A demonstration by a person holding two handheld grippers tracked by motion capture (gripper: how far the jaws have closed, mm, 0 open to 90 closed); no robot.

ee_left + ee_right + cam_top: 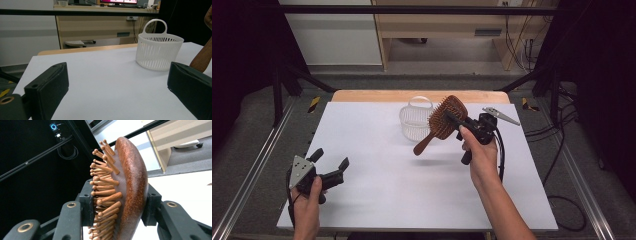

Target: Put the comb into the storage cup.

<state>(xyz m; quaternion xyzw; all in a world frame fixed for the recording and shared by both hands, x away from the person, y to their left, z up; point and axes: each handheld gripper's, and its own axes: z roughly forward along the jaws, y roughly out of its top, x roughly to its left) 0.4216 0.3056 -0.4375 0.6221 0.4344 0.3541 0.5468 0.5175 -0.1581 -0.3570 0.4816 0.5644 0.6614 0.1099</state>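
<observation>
Hairbrush just right of basket, above table.

White table sheet: broad bare stretch between the left gripper and the right gripper, open for passage across the middle and near edge. One standing obstacle: white slatted basket with upright loop handle, toward the far edge at centre. The wooden hairbrush, held raised in the right gripper, hangs just beside the basket's right side, its handle slanting down-left, so that gap is tight. Left of the basket the sheet is bare out to its edge. In the left gripper view the path ahead to the basket is unobstructed.
</observation>
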